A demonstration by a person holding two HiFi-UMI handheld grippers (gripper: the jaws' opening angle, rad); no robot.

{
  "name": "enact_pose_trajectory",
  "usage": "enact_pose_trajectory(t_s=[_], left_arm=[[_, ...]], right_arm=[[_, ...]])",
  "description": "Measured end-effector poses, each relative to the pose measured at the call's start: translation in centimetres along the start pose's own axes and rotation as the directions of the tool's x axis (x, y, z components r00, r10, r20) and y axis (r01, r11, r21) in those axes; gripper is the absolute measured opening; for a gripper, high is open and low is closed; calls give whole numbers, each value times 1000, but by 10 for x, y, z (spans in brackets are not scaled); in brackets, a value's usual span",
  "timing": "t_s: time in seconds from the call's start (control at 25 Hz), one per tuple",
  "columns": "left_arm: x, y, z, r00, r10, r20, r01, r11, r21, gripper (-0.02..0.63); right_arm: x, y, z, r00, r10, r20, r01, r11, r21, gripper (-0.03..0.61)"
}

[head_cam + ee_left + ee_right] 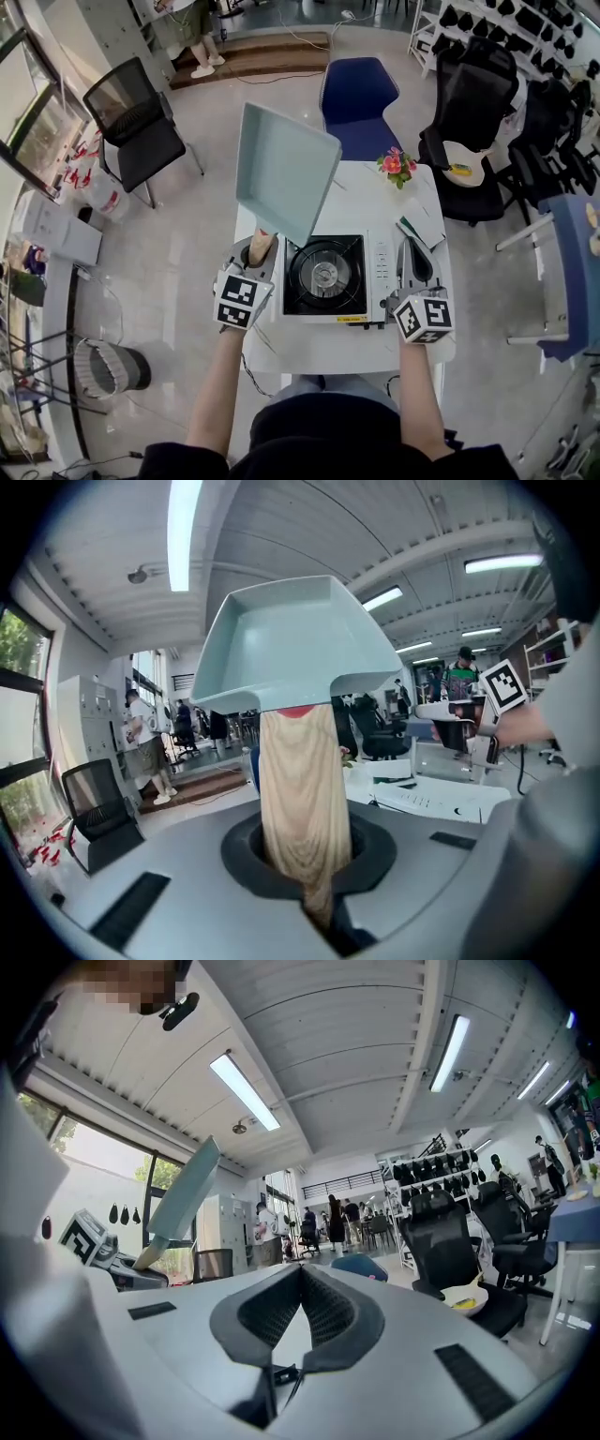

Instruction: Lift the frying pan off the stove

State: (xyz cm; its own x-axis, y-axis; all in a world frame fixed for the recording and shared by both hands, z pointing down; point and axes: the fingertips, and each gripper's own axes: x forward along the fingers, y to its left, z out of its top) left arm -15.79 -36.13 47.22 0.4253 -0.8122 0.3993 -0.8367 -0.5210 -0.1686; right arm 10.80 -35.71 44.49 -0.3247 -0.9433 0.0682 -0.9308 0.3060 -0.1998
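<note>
Left gripper clamps the wooden handle of the square frying pan, which is raised above the stove; right gripper is closed, empty.

A white table carries a portable gas stove at its middle. Beyond the stove's far right corner stand pink flowers, and between them and the stove lie papers.

Cameras: one head-mounted, two gripper views.
Head view: steeply down over table and stove. Gripper views: close behind own jaws, facing outward. All three catch the pan.
</note>
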Motion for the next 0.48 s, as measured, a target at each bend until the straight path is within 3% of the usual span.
enact_pose_trajectory(t_s=[0.48], left_arm=[[-18,-14,14,972,169,165,-142,976,-165,23]], right_arm=[[-7,1,-12,1000,-12,-8,12,999,-40,3]])
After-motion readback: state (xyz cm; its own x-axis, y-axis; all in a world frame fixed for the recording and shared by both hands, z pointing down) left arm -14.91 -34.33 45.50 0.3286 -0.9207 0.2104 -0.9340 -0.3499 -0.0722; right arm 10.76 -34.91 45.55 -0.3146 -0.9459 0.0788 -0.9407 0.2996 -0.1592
